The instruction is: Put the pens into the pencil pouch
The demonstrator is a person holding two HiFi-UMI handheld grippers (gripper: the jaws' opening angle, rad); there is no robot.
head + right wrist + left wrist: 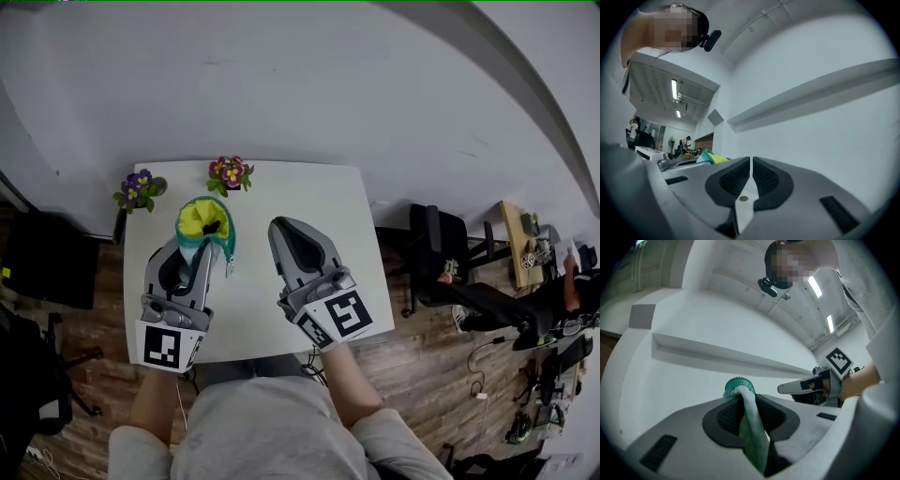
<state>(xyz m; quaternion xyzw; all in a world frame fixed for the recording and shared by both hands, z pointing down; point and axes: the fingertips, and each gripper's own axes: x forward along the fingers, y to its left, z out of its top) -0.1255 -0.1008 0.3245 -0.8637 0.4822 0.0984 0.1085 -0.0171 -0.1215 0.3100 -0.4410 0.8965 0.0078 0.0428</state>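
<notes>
**Gripping the pouch by its teal edge**

The pencil pouch [204, 223], teal with a yellow lining, is seen over the far left part of the white table [309, 197], its mouth gaping so that the lining shows. A fold of its teal fabric, edged with zip teeth, is pinched between the narrow-set jaws of the left gripper [202, 246]. The right gripper [281, 225] is held just beside it over the middle of the table, jaws brought together on nothing. Two small flower pots are set at the far edge, one [139, 190] at the left corner and the other [231, 173] just behind the pouch. Wooden floor [431, 375] is seen around the table.
</notes>
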